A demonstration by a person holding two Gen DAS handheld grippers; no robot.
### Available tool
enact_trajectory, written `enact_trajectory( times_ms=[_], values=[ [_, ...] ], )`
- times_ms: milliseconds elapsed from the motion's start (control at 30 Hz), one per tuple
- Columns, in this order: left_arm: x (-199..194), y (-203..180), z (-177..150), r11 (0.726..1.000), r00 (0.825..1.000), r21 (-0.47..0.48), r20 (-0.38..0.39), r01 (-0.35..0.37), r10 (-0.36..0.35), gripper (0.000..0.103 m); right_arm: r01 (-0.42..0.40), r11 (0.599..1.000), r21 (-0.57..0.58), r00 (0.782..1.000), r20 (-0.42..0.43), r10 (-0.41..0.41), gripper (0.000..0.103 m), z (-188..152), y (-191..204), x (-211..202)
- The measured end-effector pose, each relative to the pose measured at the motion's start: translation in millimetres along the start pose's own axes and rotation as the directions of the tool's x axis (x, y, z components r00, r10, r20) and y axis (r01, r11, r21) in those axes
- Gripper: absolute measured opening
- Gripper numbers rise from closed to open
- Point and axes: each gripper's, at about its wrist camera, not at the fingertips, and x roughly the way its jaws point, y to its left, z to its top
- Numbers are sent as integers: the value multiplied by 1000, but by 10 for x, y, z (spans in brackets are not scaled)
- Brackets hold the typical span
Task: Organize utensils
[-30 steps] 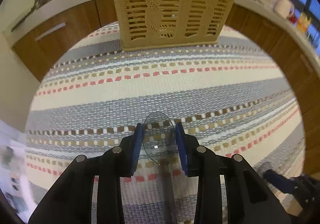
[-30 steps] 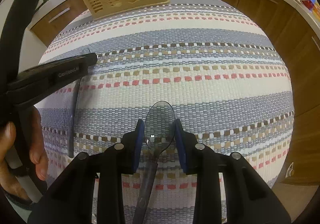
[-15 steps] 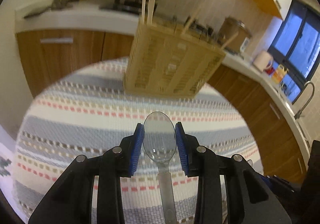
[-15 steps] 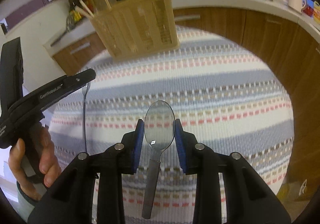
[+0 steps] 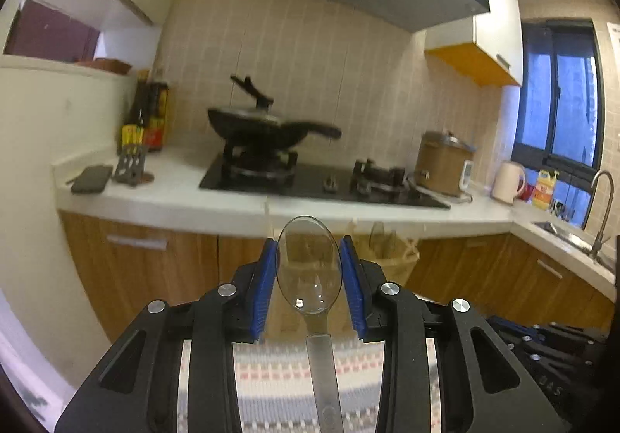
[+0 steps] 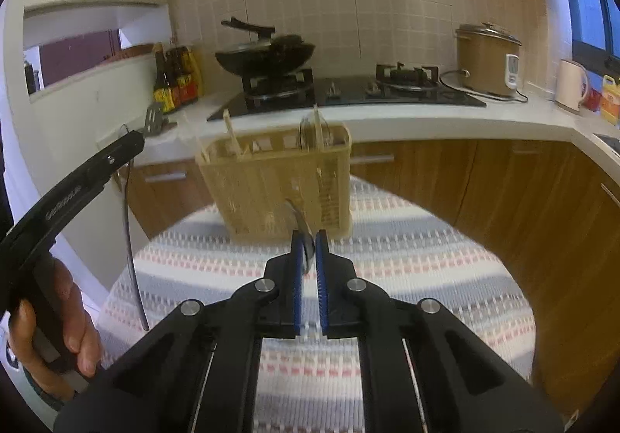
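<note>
My left gripper [image 5: 309,278] is shut on the bowl of a clear plastic spoon [image 5: 309,270], whose handle runs back toward the camera. In the right wrist view the left gripper [image 6: 133,140] shows at the left in a person's hand [image 6: 58,320], its spoon handle [image 6: 130,239] hanging down. My right gripper [image 6: 307,251] has its jaws closing to a narrow gap, pinching a second clear spoon [image 6: 300,218] turned edge-on. The tan slotted basket [image 6: 279,181] stands just beyond it on the striped cloth [image 6: 407,258], holding chopsticks and clear utensils.
Behind the round table run wooden cabinets [image 6: 484,185] and a white counter [image 5: 174,196]. On the counter sit a hob with a black wok [image 5: 263,131], sauce bottles [image 6: 174,84], a rice cooker [image 6: 488,59], a kettle [image 5: 507,181] and a sink tap [image 5: 602,208].
Both grippers rose and tipped up from the cloth toward the basket and counter. The right jaws closed much narrower, and its spoon turned from flat to edge-on. The left grip is unchanged.
</note>
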Motion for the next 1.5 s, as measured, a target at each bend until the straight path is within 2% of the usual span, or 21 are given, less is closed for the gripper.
enact_trajectory(
  times_ms=[67, 200, 333, 400, 433, 500, 533, 667, 733, 800, 900, 1033, 1100, 1167, 1233, 1267, 1300, 1367, 1433, 1500],
  values=[
    [49, 20, 47, 1000, 1000, -3, 8, 1, -1, 31, -48, 999, 8, 997, -58, 48, 5, 50, -42, 193],
    [166, 156, 7, 1000, 1000, -26, -15, 3, -4, 31, -84, 993, 79, 990, -105, 92, 3, -4, -181, 365],
    [244, 262, -82, 999, 999, -40, -40, -7, 5, 31, -39, 995, 96, 992, -117, 51, 3, -13, -280, 351],
    [243, 294, -112, 999, 999, -39, -40, -6, 4, 31, -26, 990, 141, 985, -164, 49, 6, -30, -432, 394],
    [241, 305, -115, 999, 999, -37, -39, -5, 4, 31, -27, 983, 179, 977, -202, 63, 11, -61, -539, 444],
    [239, 326, -118, 999, 999, -35, -41, 0, -1, 31, -23, 947, 320, 956, -270, 115, 49, -165, -856, 578],
    [240, 334, -118, 999, 999, -37, -41, 3, -4, 31, -1, 933, 359, 951, -289, 112, 55, -197, -953, 617],
    [259, 379, -140, 999, 998, -43, -55, 20, -22, 31, 103, 862, 497, 918, -382, 110, 57, -332, -1318, 785],
    [258, 394, -150, 999, 998, -48, -57, 24, -27, 31, 112, 777, 620, 886, -416, 205, 57, -477, -1453, 938],
    [261, 423, -158, 998, 997, -51, -63, 33, -36, 31, 133, 722, 679, 865, -435, 250, 57, -578, -1482, 1075],
    [254, 461, -177, 998, 997, -53, -66, 38, -41, 32, 216, 763, 609, 856, -495, 152, 56, -533, -1397, 1227],
    [248, 538, -191, 997, 996, -67, -68, 49, -53, 32, 318, 839, 441, 809, -588, 3, 57, -432, -1123, 1432],
    [250, 574, -191, 996, 995, -67, -67, 63, -68, 32, 378, 853, 361, 769, -635, -72, 57, -383, -999, 1518],
    [248, 592, -193, 995, 995, -61, -61, 77, -81, 32, 432, 861, 268, 710, -690, -141, 57, -338, -886, 1632],
    [245, 616, -203, 994, 994, -64, -55, 93, -96, 32, 463, 864, 197, 671, -714, -197, 54, -305, -808, 1719],
    [248, 628, -204, 993, 993, -67, -54, 98, -102, 32, 458, 873, 165, 667, -713, -215, 47, -278, -749, 1752],
    [249, 642, -214, 992, 992, -71, -56, 106, -110, 32, 445, 884, 146, 664, -716, -216, 36, -261, -706, 1771],
    [245, 659, -238, 991, 992, -71, -59, 110, -115, 32, 401, 912, 90, 660, -719, -219, 26, -245, -590, 1791],
    [241, 674, -258, 992, 991, -66, -63, 110, -114, 32, 363, 931, 38, 664, -711, -230, 23, -267, -514, 1777],
    [229, 684, -273, 993, 992, -58, -65, 107, -110, 32, 258, 966, -28, 686, -698, -204, 19, -304, -414, 1740]
  ],
)
